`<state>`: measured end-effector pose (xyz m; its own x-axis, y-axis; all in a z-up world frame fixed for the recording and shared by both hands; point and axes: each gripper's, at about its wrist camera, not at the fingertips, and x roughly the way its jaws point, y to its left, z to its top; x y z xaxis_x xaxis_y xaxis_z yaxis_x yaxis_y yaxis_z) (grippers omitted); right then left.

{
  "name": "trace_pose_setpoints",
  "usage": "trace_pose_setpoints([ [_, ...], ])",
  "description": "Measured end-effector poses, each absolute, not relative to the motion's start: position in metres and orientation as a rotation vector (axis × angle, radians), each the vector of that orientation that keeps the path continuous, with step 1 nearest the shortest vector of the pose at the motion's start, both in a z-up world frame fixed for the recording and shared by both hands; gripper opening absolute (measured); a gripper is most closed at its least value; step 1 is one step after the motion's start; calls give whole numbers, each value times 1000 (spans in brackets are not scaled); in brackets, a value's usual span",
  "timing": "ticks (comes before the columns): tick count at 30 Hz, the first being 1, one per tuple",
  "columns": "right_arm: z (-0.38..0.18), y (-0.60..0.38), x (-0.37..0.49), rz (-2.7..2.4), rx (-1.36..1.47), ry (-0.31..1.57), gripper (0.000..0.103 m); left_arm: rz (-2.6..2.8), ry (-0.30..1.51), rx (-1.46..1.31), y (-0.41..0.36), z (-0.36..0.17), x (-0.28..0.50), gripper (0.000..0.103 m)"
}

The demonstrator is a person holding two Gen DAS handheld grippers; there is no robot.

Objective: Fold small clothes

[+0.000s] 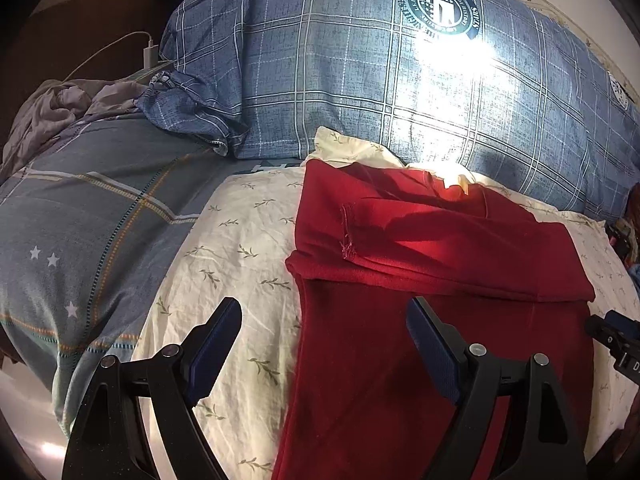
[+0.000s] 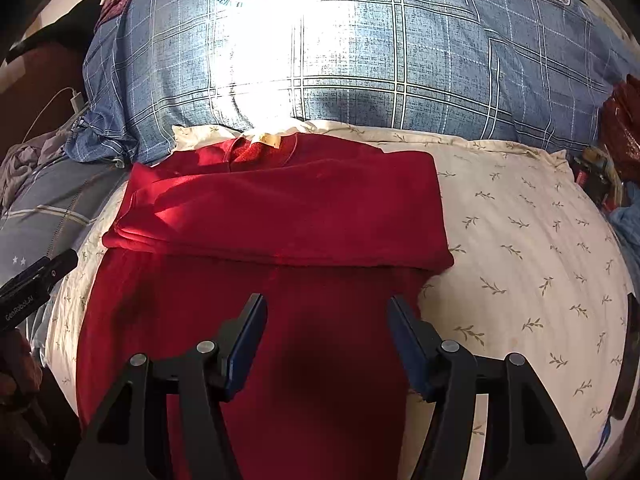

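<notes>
A dark red garment (image 1: 420, 320) lies flat on a cream leaf-print pillow (image 1: 240, 240). Its far part is folded over towards me, with the fold's edge running across the middle (image 2: 280, 256). A cream label (image 2: 266, 138) shows at the far neckline. My left gripper (image 1: 324, 328) is open and empty, just above the garment's near left edge. My right gripper (image 2: 326, 320) is open and empty, above the garment's near right part; its right finger (image 2: 404, 336) sits over the right edge. The left gripper's tip shows in the right wrist view (image 2: 40, 276).
A large blue plaid pillow (image 1: 360, 80) lies behind the garment. A blue-grey quilt (image 1: 80, 220) and grey crumpled cloth (image 1: 52, 108) are on the left, with a white charger and cable (image 1: 150, 50). Red and dark clutter (image 2: 620, 128) sits at the far right.
</notes>
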<state>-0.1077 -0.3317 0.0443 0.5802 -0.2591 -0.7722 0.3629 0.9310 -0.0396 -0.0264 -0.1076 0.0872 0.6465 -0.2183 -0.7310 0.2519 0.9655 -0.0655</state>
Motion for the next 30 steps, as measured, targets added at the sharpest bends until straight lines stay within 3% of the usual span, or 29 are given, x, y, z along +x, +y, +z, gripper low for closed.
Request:
trace_pose_setpoints([
  [4, 45, -336, -118, -353, 127, 882, 68, -291, 848, 45, -101, 84, -32, 84],
  [19, 5, -372, -168, -288, 277, 937, 65, -348, 950, 36, -57, 62, -63, 84],
  [20, -1, -370, -165, -277, 284, 945, 61, -350, 955, 31, -58, 60, -64, 84],
  [22, -7, -366, -163, -284, 258, 937, 24, -345, 973, 31, -58, 55, -66, 84],
  [23, -5, -361, -163, -283, 218, 923, 11, -345, 984, 33, -58, 52, -66, 83],
  [24, -2, -358, -164, -275, 190, 923, 6, -345, 992, 34, -57, 50, -68, 83],
  [30, 3, -368, -177, -323, 140, 911, 5, -347, 1021, 0, -47, 45, -79, 83],
])
